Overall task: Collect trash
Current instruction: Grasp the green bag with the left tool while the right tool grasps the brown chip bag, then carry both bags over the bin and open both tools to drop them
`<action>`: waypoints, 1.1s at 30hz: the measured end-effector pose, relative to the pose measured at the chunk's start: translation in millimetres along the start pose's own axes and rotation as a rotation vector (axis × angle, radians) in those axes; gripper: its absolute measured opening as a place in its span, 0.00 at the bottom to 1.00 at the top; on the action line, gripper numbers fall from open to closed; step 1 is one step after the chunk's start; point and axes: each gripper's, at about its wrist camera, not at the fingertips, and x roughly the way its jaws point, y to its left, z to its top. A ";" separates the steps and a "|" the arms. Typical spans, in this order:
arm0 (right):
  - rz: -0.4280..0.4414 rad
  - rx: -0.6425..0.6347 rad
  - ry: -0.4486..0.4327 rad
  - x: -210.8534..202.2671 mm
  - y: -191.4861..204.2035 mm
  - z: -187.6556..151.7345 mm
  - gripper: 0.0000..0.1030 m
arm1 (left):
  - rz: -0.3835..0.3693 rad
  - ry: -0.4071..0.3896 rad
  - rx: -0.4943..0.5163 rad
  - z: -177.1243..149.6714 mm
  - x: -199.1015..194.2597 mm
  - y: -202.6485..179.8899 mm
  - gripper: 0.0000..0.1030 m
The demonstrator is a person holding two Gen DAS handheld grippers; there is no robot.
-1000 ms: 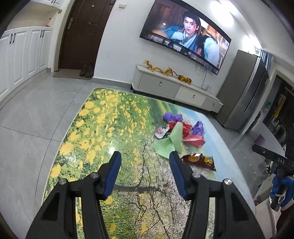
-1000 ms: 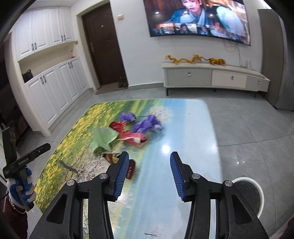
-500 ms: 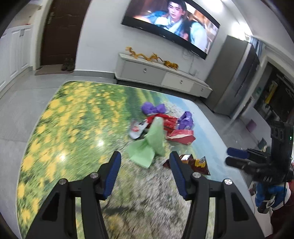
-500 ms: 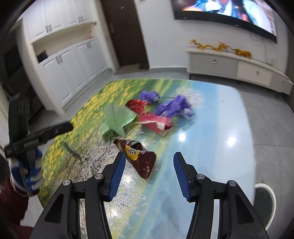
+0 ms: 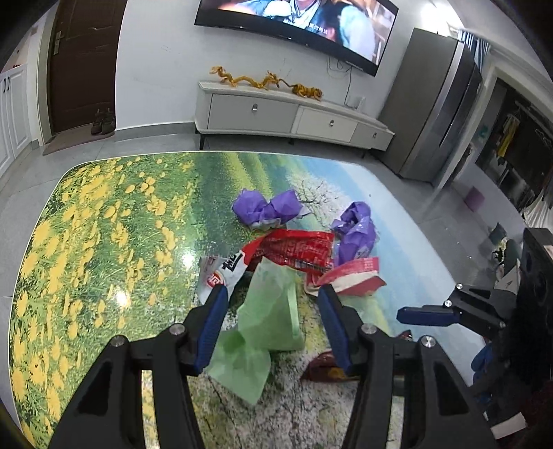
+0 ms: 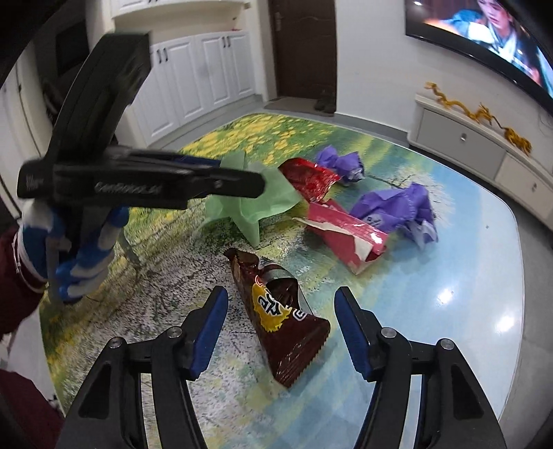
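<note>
Trash lies on a table printed with a flower meadow (image 5: 86, 241). My left gripper (image 5: 273, 311) is open, its jaws on either side of a green plastic bag (image 5: 266, 321); the bag also shows in the right wrist view (image 6: 255, 203). My right gripper (image 6: 281, 311) is open over a brown snack bag (image 6: 280, 317), which lies between its fingers. Behind lie a red wrapper (image 5: 293, 247), a red-and-white packet (image 6: 345, 231) and two crumpled purple wrappers (image 5: 266, 207) (image 5: 356, 228).
The left gripper's body (image 6: 138, 183) and gloved hand (image 6: 79, 248) fill the left of the right wrist view. A white TV cabinet (image 5: 287, 114) and TV (image 5: 297, 24) stand behind the table. A grey fridge (image 5: 439, 110) is at the right, a dark door (image 5: 83, 62) at the left.
Both grippers have moved forward and down toward the trash. The left now straddles the green bag; the right now straddles the brown snack bag. Both stay open.
</note>
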 end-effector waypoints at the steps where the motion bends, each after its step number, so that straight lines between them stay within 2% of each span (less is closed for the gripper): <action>1: -0.002 -0.010 0.004 2.2 0.7 -0.1 0.61 | 0.001 0.003 0.000 0.1 1.5 1.0 0.51; 3: -0.007 -0.033 0.013 7.1 2.2 -0.3 0.61 | 0.006 0.009 0.001 0.2 5.9 1.2 0.50; 5: -0.010 -0.052 0.022 11.2 3.3 -1.6 0.57 | 0.010 0.019 -0.002 -0.6 10.4 0.9 0.45; 7: -0.013 -0.065 0.030 13.1 4.2 -4.4 0.49 | 0.010 0.025 -0.006 -2.2 12.8 0.2 0.42; 8: -0.014 -0.069 0.030 13.1 4.5 -4.8 0.49 | 0.011 0.026 -0.006 -2.8 13.3 -0.2 0.36; 9: -0.016 -0.073 0.026 11.9 4.9 -5.7 0.43 | 0.011 0.027 -0.006 -3.8 13.5 -0.8 0.31; 10: -0.020 -0.076 0.022 10.0 5.2 -6.4 0.36 | 0.011 0.026 -0.010 -5.3 12.9 -1.1 0.31; 13: -0.025 -0.083 0.016 4.2 4.6 -8.9 0.31 | 0.005 0.017 -0.020 -8.2 8.6 -2.9 0.27; 23: -0.041 -0.072 -0.009 -22.5 13.3 -26.0 0.27 | -0.001 -0.030 -0.005 -21.7 -28.0 -20.7 0.26; 33: -0.104 0.023 -0.090 -80.5 10.0 -54.4 0.27 | -0.009 -0.100 0.005 -29.5 -76.6 -42.7 0.26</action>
